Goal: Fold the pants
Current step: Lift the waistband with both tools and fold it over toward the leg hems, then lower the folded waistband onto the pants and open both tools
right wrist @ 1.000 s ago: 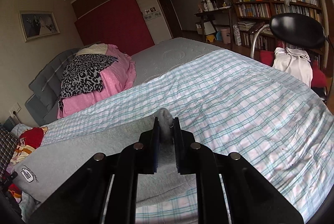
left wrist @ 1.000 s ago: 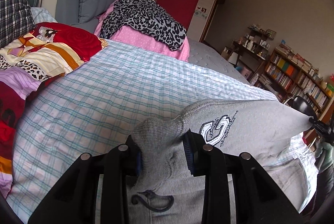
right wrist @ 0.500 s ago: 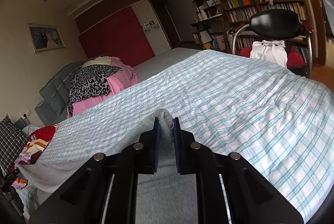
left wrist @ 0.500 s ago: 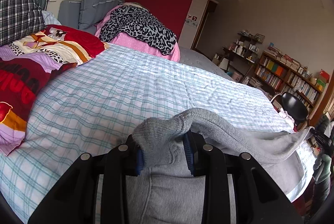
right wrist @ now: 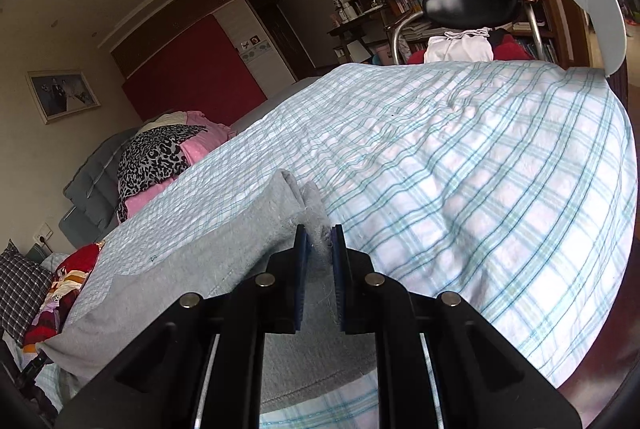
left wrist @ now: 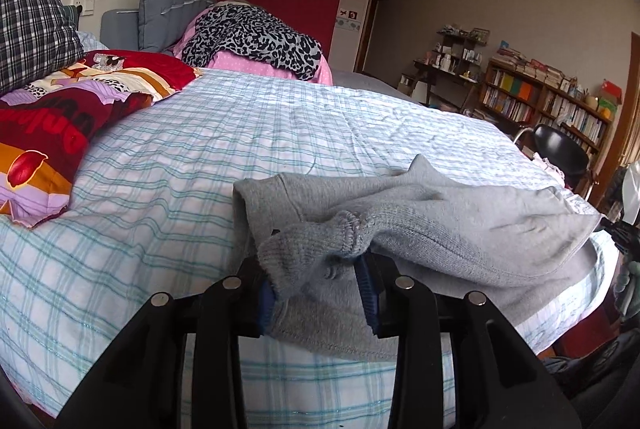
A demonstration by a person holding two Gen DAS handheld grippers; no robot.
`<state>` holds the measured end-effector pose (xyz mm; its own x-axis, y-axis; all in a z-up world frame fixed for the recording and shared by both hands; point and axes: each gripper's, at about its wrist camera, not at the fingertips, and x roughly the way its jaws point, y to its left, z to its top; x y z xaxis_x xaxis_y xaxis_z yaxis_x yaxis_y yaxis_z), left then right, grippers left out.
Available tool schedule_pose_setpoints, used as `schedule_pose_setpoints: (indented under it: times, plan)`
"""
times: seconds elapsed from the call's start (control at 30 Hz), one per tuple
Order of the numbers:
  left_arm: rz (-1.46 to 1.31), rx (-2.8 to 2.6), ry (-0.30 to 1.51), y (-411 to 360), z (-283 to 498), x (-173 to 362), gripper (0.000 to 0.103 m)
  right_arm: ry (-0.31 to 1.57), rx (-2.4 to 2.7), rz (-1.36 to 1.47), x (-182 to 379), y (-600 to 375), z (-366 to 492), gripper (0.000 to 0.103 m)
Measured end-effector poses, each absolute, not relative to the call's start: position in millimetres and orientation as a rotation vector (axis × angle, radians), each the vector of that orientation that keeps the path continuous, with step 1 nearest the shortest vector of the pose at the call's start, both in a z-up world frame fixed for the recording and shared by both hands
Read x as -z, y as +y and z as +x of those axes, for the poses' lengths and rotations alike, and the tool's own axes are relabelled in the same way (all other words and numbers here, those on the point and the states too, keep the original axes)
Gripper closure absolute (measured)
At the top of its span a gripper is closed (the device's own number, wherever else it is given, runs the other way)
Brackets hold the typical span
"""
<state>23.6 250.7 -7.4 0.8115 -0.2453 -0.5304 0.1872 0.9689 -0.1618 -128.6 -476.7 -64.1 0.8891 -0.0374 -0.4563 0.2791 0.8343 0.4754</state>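
The left tool (left wrist: pixel 316 293) and right tool (right wrist: pixel 319 269) are each clamping a bunched end of the grey pants (left wrist: pixel 460 225), which are lying along the bed's (left wrist: pixel 180 189) near edge.

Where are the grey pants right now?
The grey pants lie on the near edge of the checked bedsheet, pinched at one end by the left hand-held gripper and at the other by the right hand-held gripper.
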Motion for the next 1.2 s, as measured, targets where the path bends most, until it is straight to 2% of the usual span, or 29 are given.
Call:
schedule_pose_setpoints:
  times: [0.17,0.23,0.27,0.3,0.37,0.67,0.77,0.87,0.97,1.03,1.2]
  plan:
    - [-0.129,0.211,0.631,254.3,25.9,25.8,0.061,0.485,0.177,0.549,75.0,-477.1,-126.6,0.091]
    - [-0.135,0.199,0.641,255.1,26.4,28.2,0.055,0.481,0.175,0.558,75.3,-477.9,-128.5,0.089]
    - [-0.135,0.187,0.647,256.1,26.2,28.9,0.048,0.484,0.180,0.563,75.5,-478.7,-129.4,0.084]
    - [-0.137,0.177,0.652,258.1,26.7,29.5,0.040,0.486,0.191,0.561,75.6,-479.2,-130.7,0.073]
    - [-0.156,0.164,0.670,264.0,25.4,31.4,0.032,0.476,0.219,0.550,74.2,-479.8,-133.9,0.062]
    - [-0.350,0.259,0.714,278.7,9.5,31.8,0.032,0.475,0.199,0.588,67.8,-475.2,-131.9,0.062]
    - [-0.382,0.321,0.697,276.1,1.8,26.0,0.032,0.451,0.202,0.594,61.8,-473.0,-135.1,0.057]
    - [-0.396,0.376,0.673,269.7,-4.5,19.0,0.031,0.445,0.193,0.608,60.2,-472.5,-135.0,0.055]
    - [-0.389,0.394,0.678,259.2,-2.1,16.3,0.030,0.462,0.175,0.628,62.8,-471.3,-132.0,0.054]
    - [-0.408,0.398,0.691,255.9,3.1,19.2,0.022,0.472,0.175,0.642,66.0,-470.2,-132.6,0.053]
    - [-0.575,0.434,0.748,258.2,23.0,40.9,0.021,0.484,0.180,0.697,74.0,-474.9,-136.9,0.052]
